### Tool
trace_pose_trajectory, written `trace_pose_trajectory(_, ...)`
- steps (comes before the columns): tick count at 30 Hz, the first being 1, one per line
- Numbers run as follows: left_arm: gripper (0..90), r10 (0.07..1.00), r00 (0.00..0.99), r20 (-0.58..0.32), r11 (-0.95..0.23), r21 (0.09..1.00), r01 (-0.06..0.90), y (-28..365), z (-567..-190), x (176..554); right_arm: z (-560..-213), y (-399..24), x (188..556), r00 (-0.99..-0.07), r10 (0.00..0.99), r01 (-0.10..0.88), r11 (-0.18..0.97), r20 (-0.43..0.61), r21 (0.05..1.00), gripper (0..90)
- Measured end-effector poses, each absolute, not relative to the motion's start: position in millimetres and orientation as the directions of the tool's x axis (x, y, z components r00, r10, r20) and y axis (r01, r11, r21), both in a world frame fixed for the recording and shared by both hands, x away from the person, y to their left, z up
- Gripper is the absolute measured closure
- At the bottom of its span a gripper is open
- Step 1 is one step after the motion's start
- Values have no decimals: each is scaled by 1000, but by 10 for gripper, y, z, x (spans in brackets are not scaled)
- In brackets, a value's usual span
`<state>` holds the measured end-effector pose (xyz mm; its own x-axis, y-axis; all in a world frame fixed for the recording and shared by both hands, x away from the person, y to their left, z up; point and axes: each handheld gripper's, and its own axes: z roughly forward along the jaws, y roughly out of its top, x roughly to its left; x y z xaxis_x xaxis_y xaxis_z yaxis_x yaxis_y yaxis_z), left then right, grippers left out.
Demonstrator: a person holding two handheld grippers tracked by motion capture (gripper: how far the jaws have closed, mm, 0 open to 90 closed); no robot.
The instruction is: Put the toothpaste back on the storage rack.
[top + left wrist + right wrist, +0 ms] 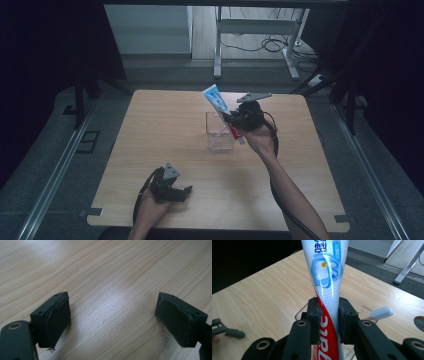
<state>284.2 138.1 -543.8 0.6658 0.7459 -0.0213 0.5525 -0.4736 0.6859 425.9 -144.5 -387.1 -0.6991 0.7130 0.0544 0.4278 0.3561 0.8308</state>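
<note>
Dim, dark-edged high view; soft glare streaks the table (pixel 110 300), and close jaws look slightly blurred.

The person's left hand (pixel 150 207) rests low at the near table edge, its black two-jaw left gripper (pixel 181 192) lying level with jaws spread wide apart. The right forearm stretches forward, and the raised black right gripper (pixel 231 120) clamps its jaws narrowly together.

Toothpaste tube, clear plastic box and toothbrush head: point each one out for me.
White, blue and red toothpaste tube (pixel 326 272), right gripper view, blue tooth logo.
Clear plastic box (pixel 220 144), high view, near wall.
White toothbrush head (pixel 382 313), right gripper view, middle of the head.
</note>
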Motion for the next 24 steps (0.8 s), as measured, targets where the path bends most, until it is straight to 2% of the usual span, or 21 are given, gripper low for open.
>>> trace_pose_trajectory(24, 131, 744, 668, -19, -477, 684, 552, 1384, -5436, 2842, -3945, -1159, 4499, -691, 719, 412, 316, 67, 855, 733)
